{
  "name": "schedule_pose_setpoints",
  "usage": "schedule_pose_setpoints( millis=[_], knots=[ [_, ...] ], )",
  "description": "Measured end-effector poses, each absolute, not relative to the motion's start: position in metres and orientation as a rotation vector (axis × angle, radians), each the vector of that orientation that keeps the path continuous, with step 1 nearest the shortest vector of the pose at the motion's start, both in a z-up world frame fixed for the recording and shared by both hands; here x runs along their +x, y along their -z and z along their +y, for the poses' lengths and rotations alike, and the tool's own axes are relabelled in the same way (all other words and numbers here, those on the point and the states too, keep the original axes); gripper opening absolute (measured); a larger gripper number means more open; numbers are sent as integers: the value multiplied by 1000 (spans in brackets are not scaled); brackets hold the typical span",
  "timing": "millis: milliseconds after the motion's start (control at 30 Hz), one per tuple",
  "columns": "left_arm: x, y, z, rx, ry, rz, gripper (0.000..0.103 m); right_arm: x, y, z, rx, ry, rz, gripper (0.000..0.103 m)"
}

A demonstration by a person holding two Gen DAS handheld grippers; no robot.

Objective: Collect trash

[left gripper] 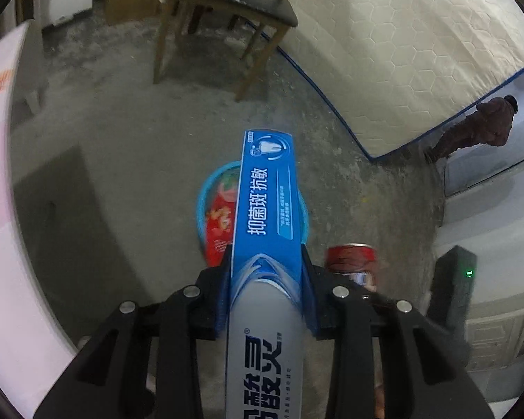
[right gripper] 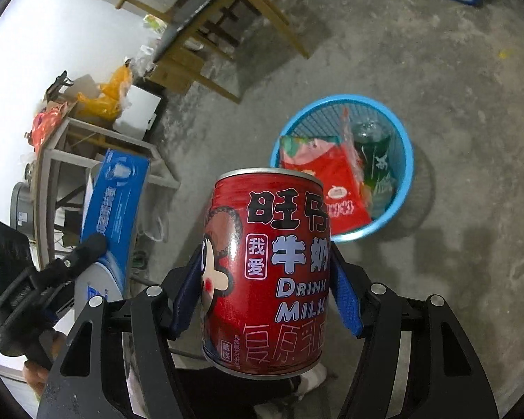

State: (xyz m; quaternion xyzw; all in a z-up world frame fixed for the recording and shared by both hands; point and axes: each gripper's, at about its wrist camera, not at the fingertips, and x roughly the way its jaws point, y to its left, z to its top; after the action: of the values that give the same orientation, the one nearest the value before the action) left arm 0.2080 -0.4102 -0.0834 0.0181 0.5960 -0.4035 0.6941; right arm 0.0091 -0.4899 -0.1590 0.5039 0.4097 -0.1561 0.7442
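My left gripper is shut on a long blue and white toothpaste box, which sticks out forward over a round blue basket on the floor. The basket holds a red snack bag. My right gripper is shut on a red milk can, held upright between the blue pads. In the right wrist view the blue basket lies ahead and to the right, with the red snack bag and a green bottle inside. The left gripper with its toothpaste box shows at the left there; the can shows at the right in the left wrist view.
A wooden chair stands on the grey concrete floor beyond the basket. A white mattress with blue piping leans at the right. A cluttered table with orange bags sits at the left. A black device with a green light stands at the right.
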Motion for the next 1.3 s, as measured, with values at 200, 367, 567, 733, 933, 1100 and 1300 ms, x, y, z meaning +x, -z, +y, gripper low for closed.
schedule_pose_setpoints(
  millis=[200, 367, 567, 733, 933, 1100, 1300],
  knots=[
    [228, 97, -466, 48, 901, 1363, 69, 47, 194, -537, 1044, 346, 907, 71],
    [221, 105, -450, 12, 894, 1392, 69, 45, 219, -543, 1036, 379, 948, 71],
    [203, 83, -402, 10, 913, 1328, 69, 15, 207, -532, 1034, 396, 916, 71],
    [178, 50, -354, 28, 908, 1223, 71, -6, 177, -518, 957, 420, 861, 71],
    [142, 2, -288, 31, 891, 1038, 82, -29, 117, -477, 804, 415, 786, 73],
    [104, -27, -223, 5, 842, 900, 93, -41, 66, -419, 633, 373, 715, 81],
    [60, -43, -152, -7, 743, 793, 97, -58, 15, -316, 417, 281, 652, 95]
  ],
)
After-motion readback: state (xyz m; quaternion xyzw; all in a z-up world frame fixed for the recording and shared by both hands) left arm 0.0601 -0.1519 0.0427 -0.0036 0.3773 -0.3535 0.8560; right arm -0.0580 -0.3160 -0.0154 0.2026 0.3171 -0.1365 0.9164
